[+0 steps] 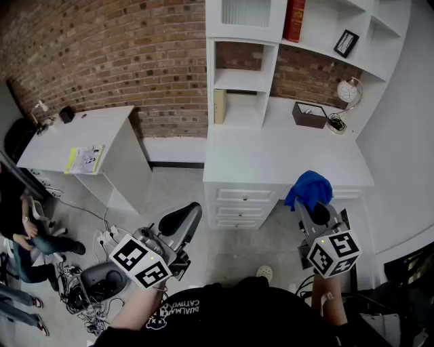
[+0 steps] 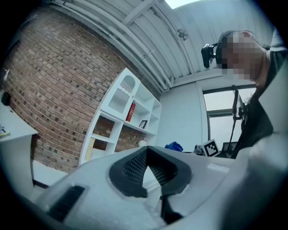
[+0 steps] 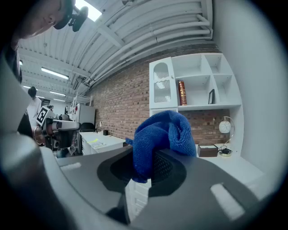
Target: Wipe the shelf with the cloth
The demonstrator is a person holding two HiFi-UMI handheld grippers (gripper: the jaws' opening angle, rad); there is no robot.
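The blue cloth point(image 1: 308, 188) is bunched up and clamped in my right gripper point(image 1: 308, 205), which is held in front of the drawers, just before the front edge of the white shelf unit's counter point(image 1: 271, 152). In the right gripper view the cloth point(image 3: 164, 134) bulges up out of the shut jaws of that gripper point(image 3: 150, 155). My left gripper point(image 1: 190, 215) hangs over the floor, left of the drawers, shut with nothing in it. In the left gripper view its tips point(image 2: 146, 151) meet, and the cloth point(image 2: 173, 146) shows far off.
On the counter stand a brown box point(image 1: 309, 114), a round clock point(image 1: 350, 91) and a cable. Higher shelves hold a red book point(image 1: 294, 19), a picture frame point(image 1: 346, 43) and a beige book point(image 1: 220, 106). A white desk point(image 1: 102, 125) with papers point(image 1: 85, 159) stands left; a seated person point(image 1: 20, 230) is nearby.
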